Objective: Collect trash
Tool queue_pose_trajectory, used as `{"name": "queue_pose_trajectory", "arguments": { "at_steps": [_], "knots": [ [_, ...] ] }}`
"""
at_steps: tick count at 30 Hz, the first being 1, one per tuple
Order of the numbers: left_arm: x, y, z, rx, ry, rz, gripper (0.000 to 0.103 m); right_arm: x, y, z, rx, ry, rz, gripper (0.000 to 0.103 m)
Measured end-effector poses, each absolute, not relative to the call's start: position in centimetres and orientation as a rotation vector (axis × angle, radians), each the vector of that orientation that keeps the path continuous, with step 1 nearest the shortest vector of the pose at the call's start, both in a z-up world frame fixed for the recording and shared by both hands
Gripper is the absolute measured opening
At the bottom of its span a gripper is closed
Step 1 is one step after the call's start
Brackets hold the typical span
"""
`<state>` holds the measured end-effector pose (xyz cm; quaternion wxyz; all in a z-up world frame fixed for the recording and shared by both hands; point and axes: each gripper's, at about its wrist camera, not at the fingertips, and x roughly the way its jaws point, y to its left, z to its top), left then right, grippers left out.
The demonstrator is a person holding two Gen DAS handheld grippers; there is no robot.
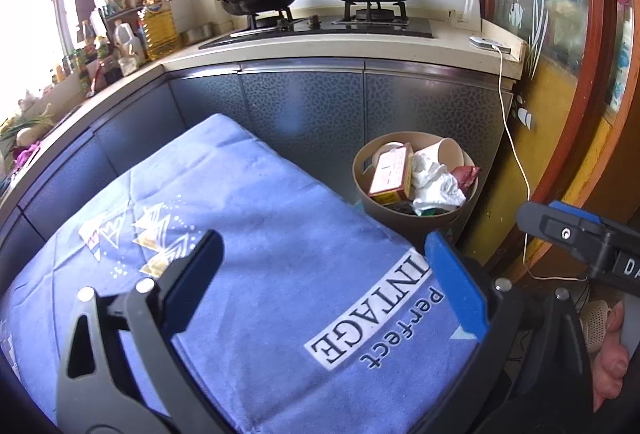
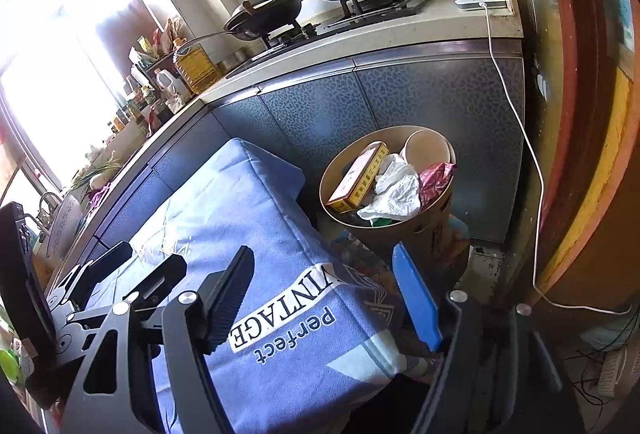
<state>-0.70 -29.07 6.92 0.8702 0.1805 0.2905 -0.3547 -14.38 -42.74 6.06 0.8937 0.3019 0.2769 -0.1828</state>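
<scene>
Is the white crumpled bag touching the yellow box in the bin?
Touching. The right wrist view shows the white bag lying against the yellow box in the bin, with no gap.

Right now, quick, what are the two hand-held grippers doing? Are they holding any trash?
Left hand-held gripper: open, holding nothing, above the blue cloth.
Right hand-held gripper: open, holding nothing.

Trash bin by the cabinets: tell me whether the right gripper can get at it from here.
Probably yes. The right gripper is open and empty, and the trash bin stands open-topped just ahead, nothing between them; the blue-covered table lies off to its left.
</scene>
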Motion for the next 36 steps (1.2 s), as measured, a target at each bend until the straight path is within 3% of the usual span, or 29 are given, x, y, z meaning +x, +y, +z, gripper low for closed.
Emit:
{"name": "queue_pose_trajectory", "arguments": {
  "at_steps": [36],
  "knots": [
    [-0.5,-27.1,8.8,0.356,0.539,-0.664,0.097,-14.7,-41.7,8.0,0.612,0.551,-0.357,0.071]
  ]
}}
